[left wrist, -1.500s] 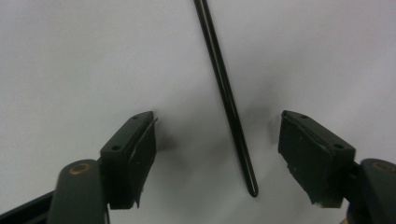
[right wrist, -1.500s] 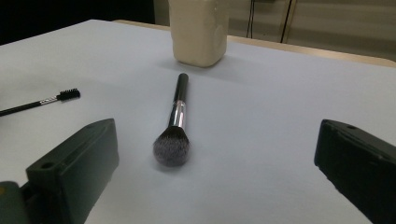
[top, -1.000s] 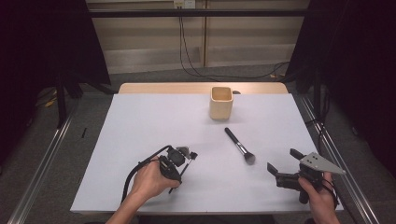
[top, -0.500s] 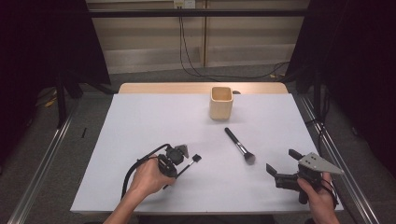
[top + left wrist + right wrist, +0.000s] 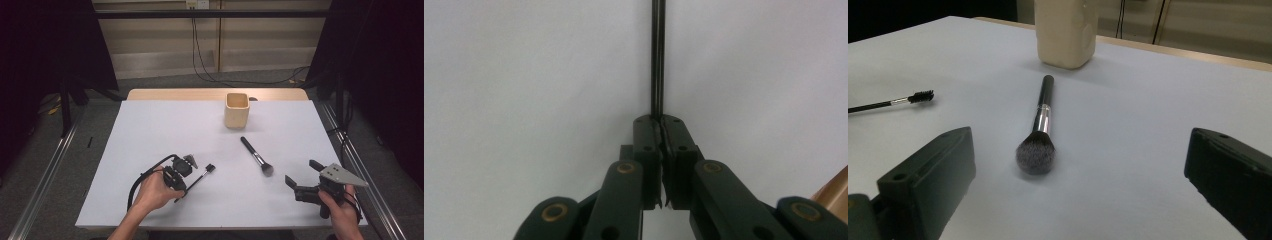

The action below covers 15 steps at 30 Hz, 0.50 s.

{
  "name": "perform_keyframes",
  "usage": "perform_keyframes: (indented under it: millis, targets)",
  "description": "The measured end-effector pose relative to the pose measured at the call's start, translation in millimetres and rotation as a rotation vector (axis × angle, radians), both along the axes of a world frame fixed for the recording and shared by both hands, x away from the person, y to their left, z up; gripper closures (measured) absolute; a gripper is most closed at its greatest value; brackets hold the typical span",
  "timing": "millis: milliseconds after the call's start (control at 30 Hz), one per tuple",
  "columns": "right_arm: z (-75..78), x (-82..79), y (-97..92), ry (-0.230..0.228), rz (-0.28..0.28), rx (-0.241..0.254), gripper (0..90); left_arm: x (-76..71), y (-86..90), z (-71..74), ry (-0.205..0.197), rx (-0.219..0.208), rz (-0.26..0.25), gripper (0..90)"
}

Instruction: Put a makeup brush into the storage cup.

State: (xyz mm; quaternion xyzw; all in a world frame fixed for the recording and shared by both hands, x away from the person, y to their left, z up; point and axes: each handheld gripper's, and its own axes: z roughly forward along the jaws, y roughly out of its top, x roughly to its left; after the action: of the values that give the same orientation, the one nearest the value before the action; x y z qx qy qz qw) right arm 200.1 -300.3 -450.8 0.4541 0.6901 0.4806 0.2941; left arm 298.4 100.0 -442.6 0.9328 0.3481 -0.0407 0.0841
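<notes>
Spoolie (image 5: pixel 199 176): thin black stick, small bristly tip, lies flat on white tabletop (image 5: pixel 150 135), near front left. Left gripper (image 5: pixel 659 120) pinches its handle, matte black jaws pressed together on it; jaws just finished closing. Powder brush (image 5: pixel 258 157): glossy black handle, silver ferrule, fluffy dark rounded head, lies diagonal mid-table, apart from spoolie. Right gripper (image 5: pixel 300 178), jaws spread wide, empty, near front right, faces powder brush. Cup (image 5: pixel 236 110): cream, squarish, rounded corners, upright near far edge
</notes>
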Motion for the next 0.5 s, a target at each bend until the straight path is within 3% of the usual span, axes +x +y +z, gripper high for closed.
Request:
perform_keyframes:
  millis: [267,500]
  targets:
    - [0.4,-1.1,-0.4,-0.004,-0.004,0.000,0.0,2.8,10.2,-0.1,0.021,-0.060,-0.001,86.4]
    - [0.3,-0.8,-0.1,-0.003,-0.006,-0.001,0.0,1.1,21.0,0.9,0.005,-0.137,0.015,86.4]
